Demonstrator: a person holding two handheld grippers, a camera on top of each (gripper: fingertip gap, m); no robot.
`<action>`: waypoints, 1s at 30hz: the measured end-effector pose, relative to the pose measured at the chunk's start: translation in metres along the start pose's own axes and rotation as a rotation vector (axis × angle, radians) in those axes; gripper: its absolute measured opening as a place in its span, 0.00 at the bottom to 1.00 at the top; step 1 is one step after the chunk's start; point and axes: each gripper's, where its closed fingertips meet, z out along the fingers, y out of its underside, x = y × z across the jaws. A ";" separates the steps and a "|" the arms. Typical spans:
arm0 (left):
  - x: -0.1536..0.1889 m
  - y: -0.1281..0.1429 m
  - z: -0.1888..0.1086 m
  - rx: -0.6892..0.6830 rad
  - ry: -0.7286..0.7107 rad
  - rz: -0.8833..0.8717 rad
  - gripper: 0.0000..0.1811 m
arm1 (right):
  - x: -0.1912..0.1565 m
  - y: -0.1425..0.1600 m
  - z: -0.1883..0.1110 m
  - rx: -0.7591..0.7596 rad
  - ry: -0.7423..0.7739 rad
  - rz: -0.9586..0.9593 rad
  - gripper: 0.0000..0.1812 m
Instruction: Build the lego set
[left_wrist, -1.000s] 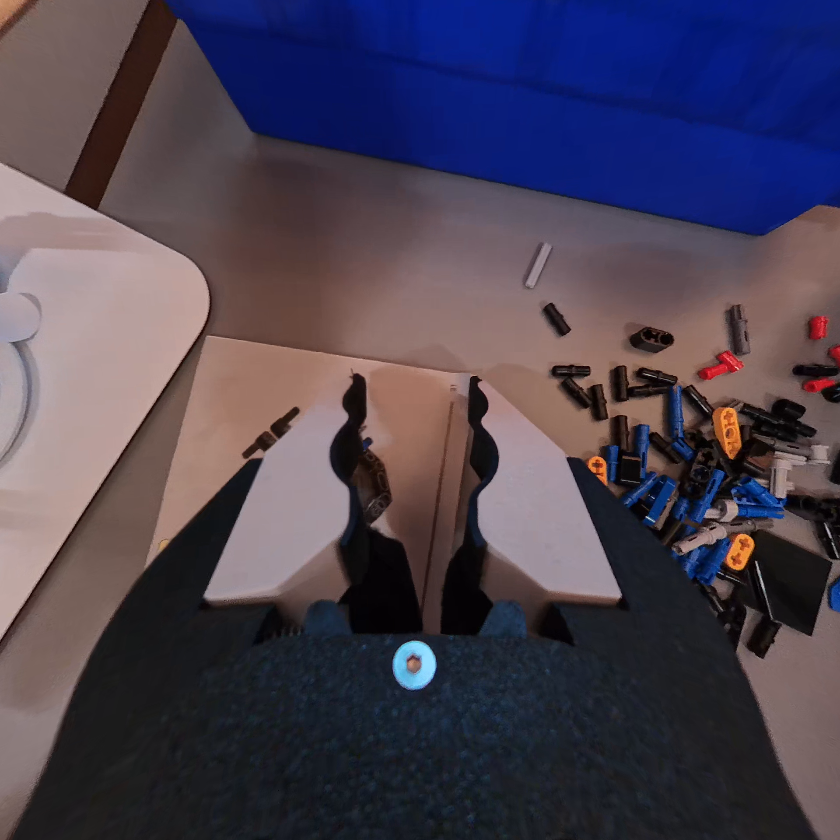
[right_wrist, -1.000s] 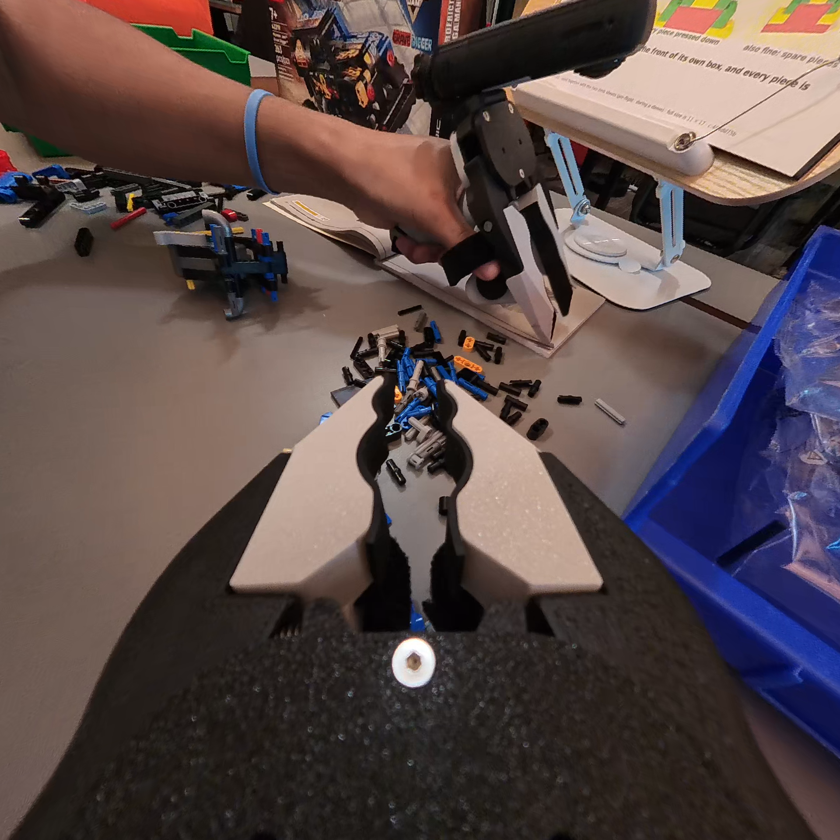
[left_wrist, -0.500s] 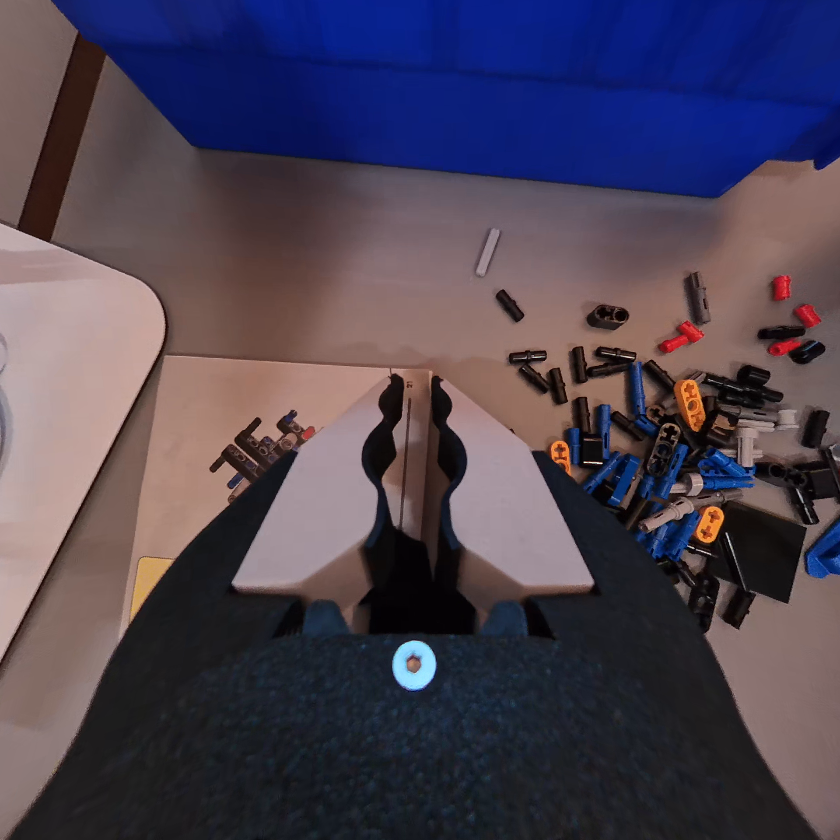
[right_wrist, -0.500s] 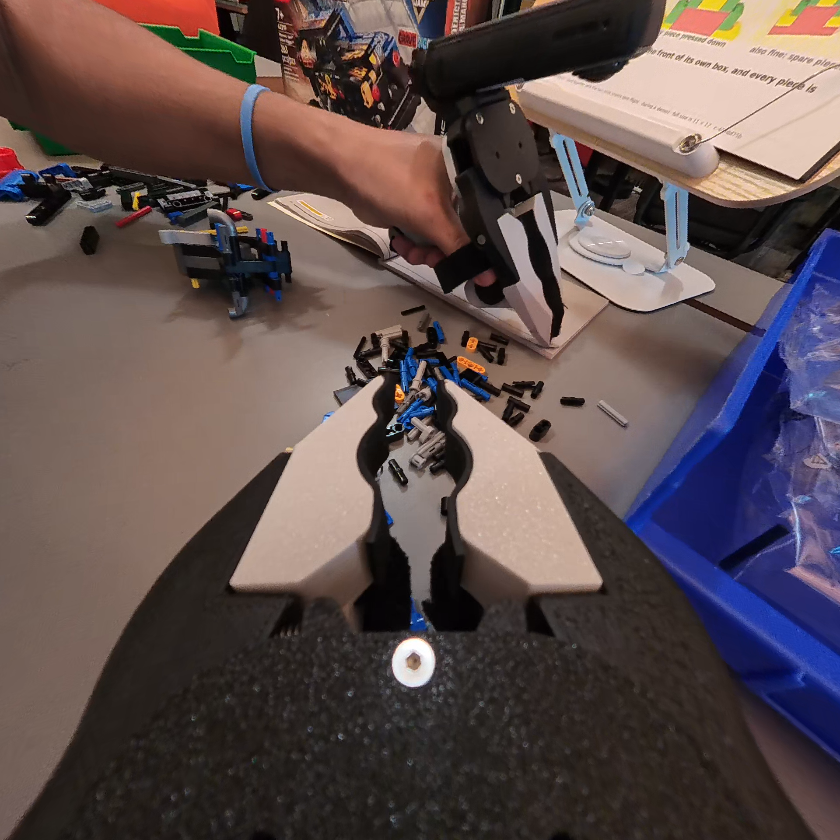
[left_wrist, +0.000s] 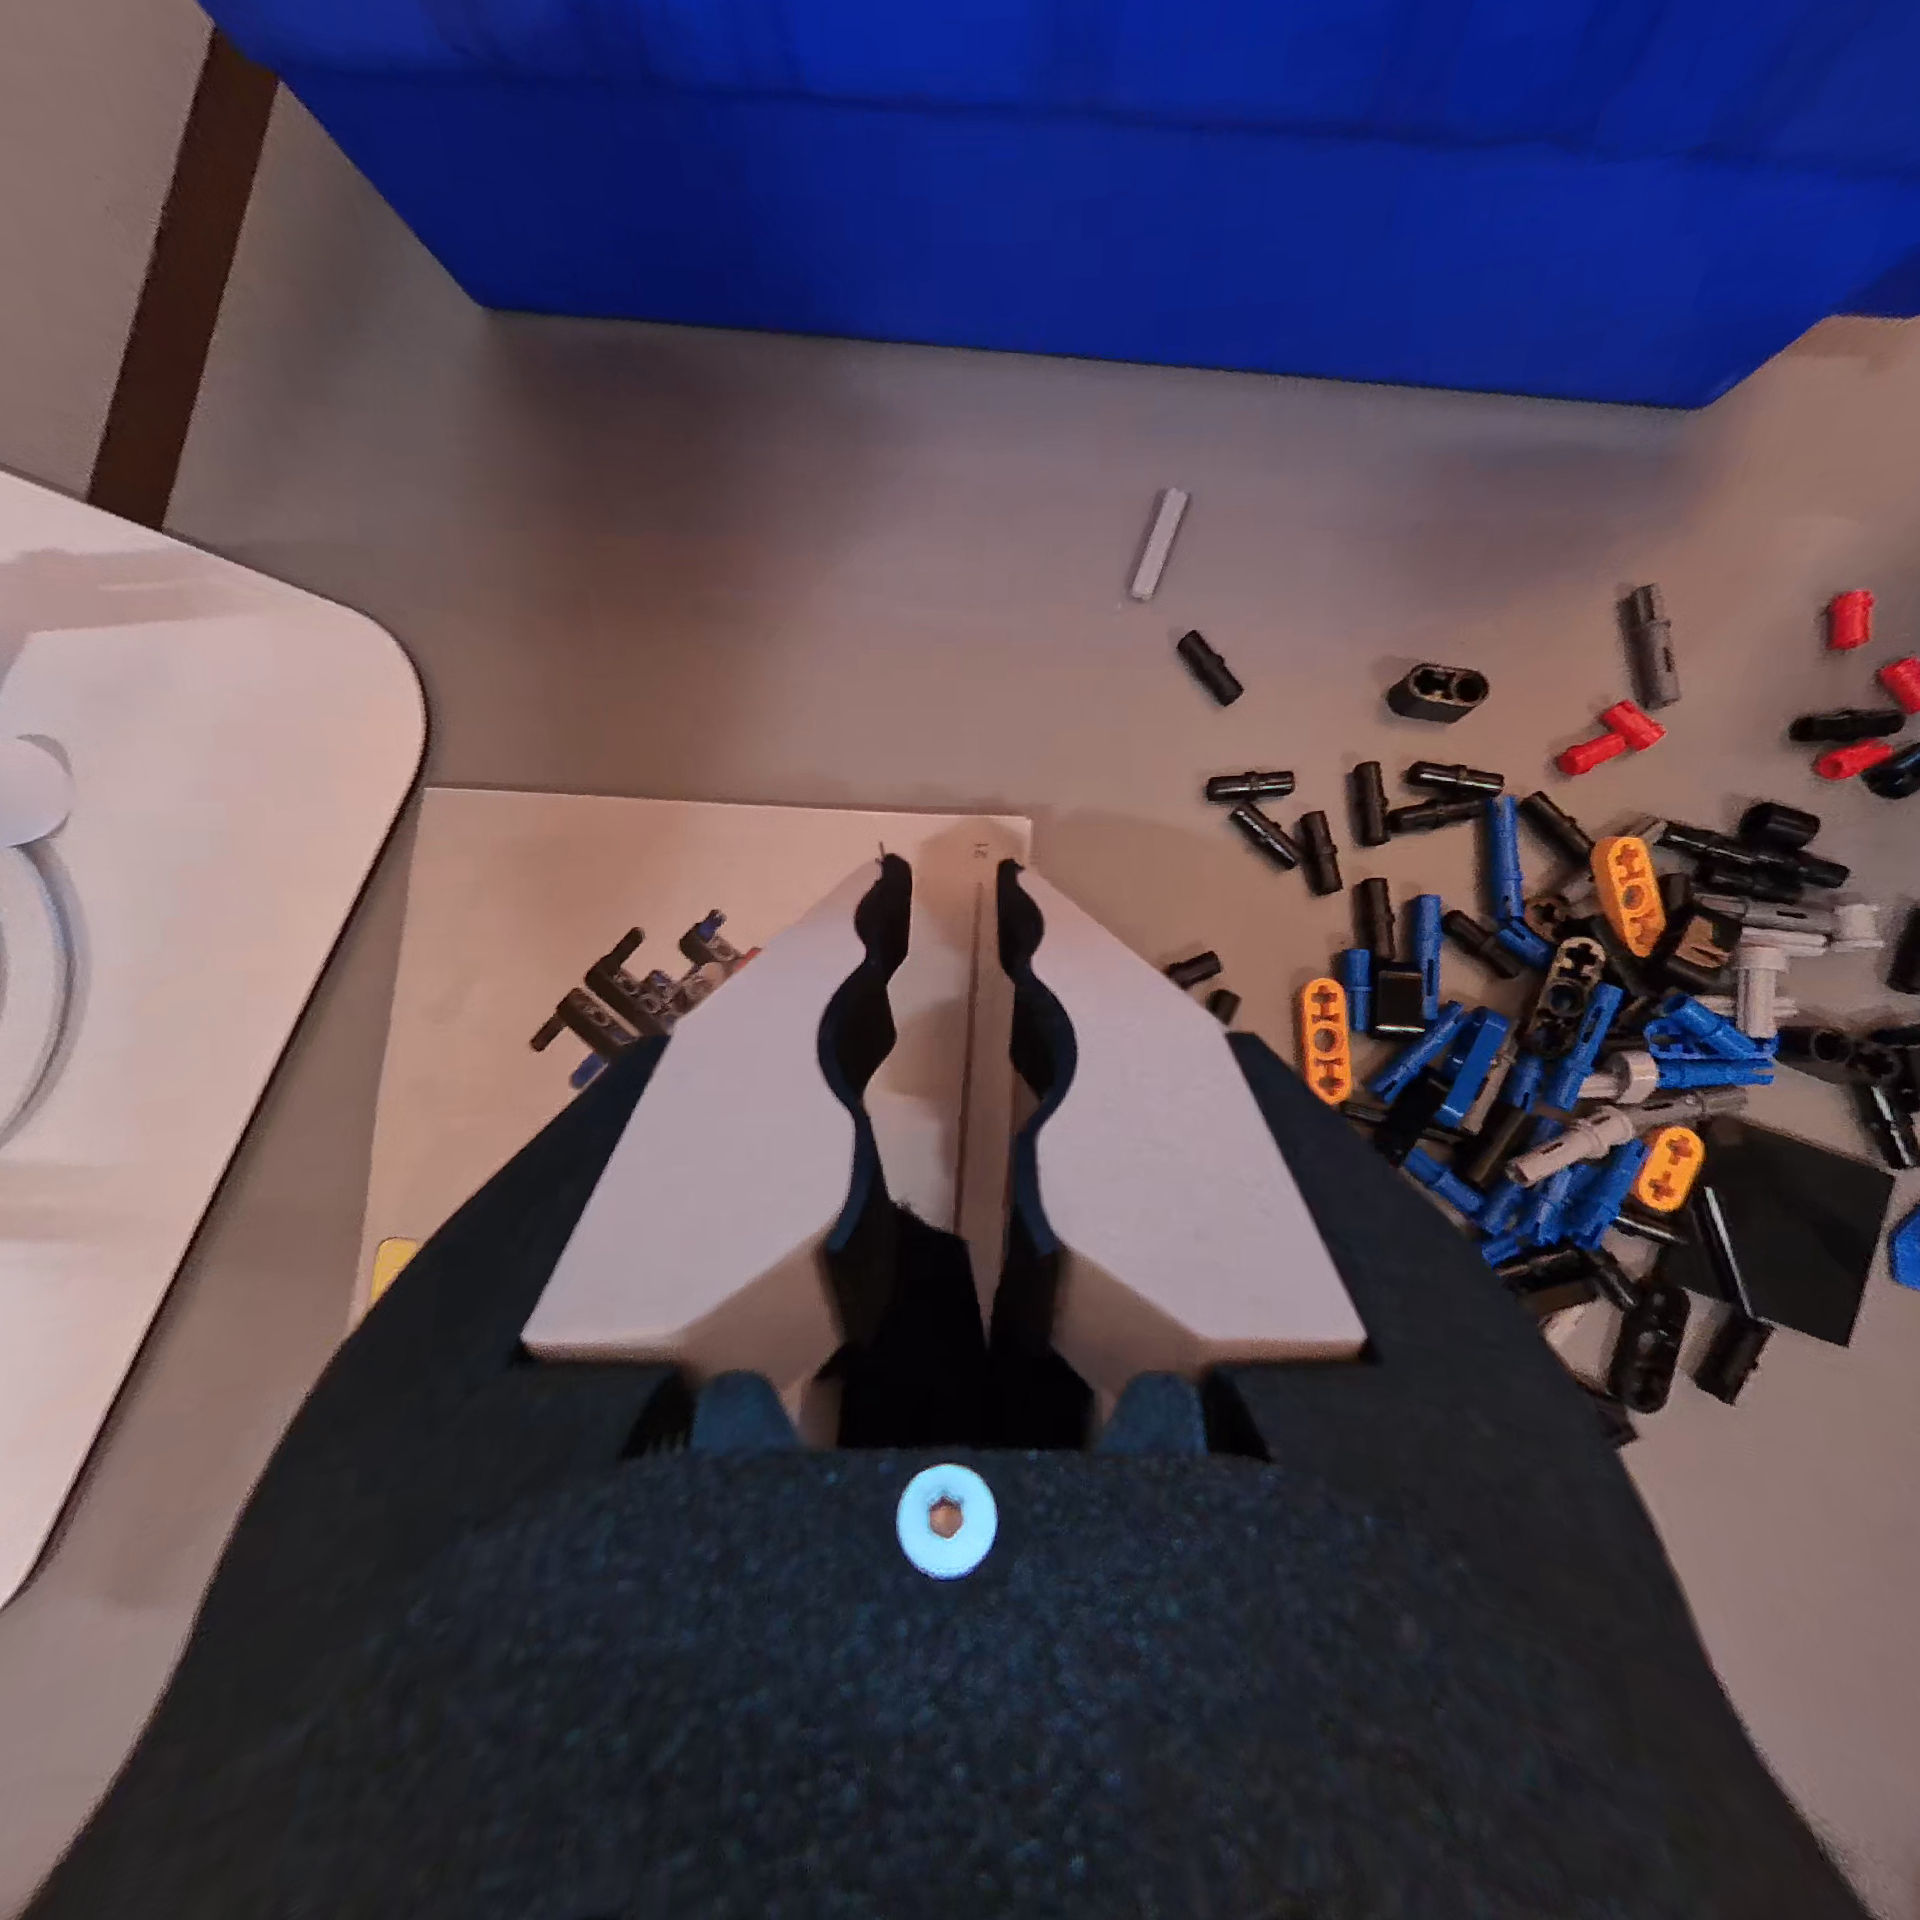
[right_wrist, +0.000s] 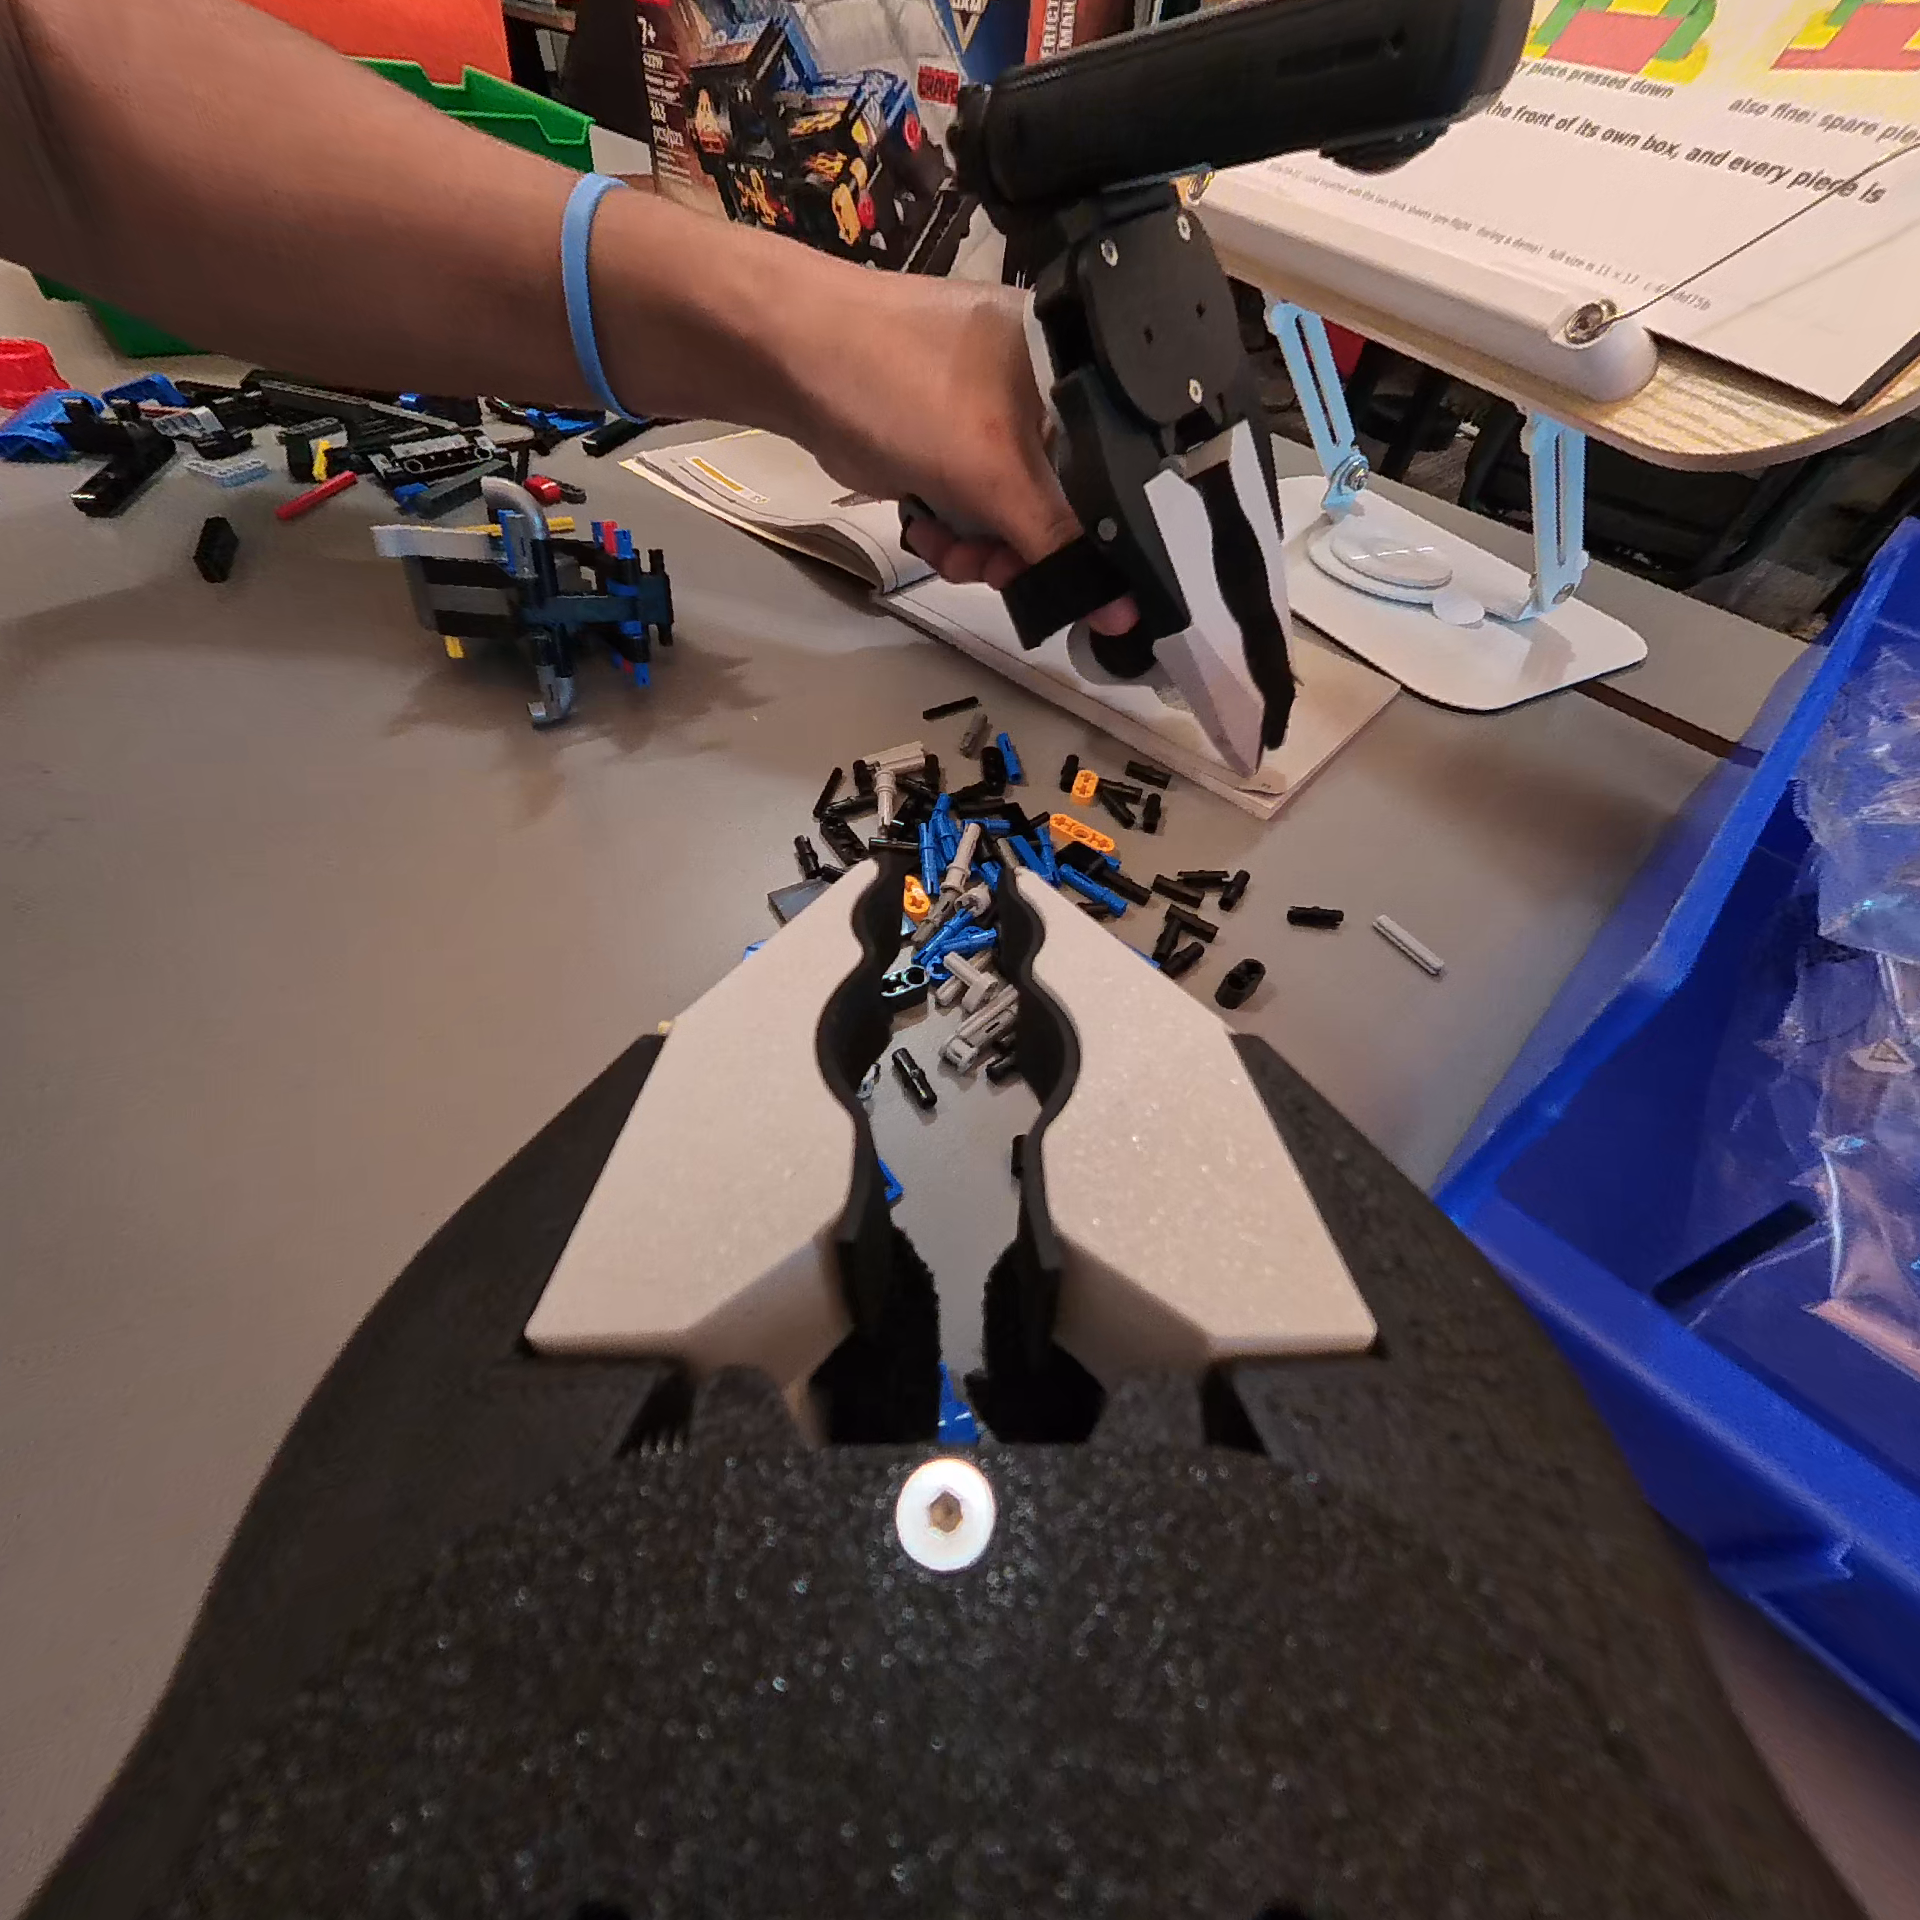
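Scanning from the left, a half-built model (right_wrist: 530, 592) sits on the worktop (right_wrist: 260, 935), then the open instruction booklet (left_wrist: 665, 883). The left hand-held gripper (left_wrist: 951, 868) hangs over the booklet's corner, its fingers slightly parted and empty; it may be trying to turn a page, though the tips' contact with the paper is hard to judge. To do that well, catch only the top sheet at its edge and lift gently. Further right lies the pile of loose pins (right_wrist: 997, 883), with the right hand-held gripper (right_wrist: 951, 883) poised above it, fingers spread and empty. A blue bin (right_wrist: 1714, 1195) stands at the far right.
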 end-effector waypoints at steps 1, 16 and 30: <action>0.004 0.000 0.000 0.002 0.019 0.005 0.10 | 0.000 0.000 0.000 -0.001 -0.001 0.001 0.09; 0.007 -0.002 0.002 0.001 0.034 0.004 0.00 | 0.001 0.000 0.000 -0.003 -0.005 0.011 0.09; -0.005 -0.012 -0.100 0.459 0.403 -0.453 0.00 | 0.005 -0.081 0.062 0.066 -0.162 0.292 0.26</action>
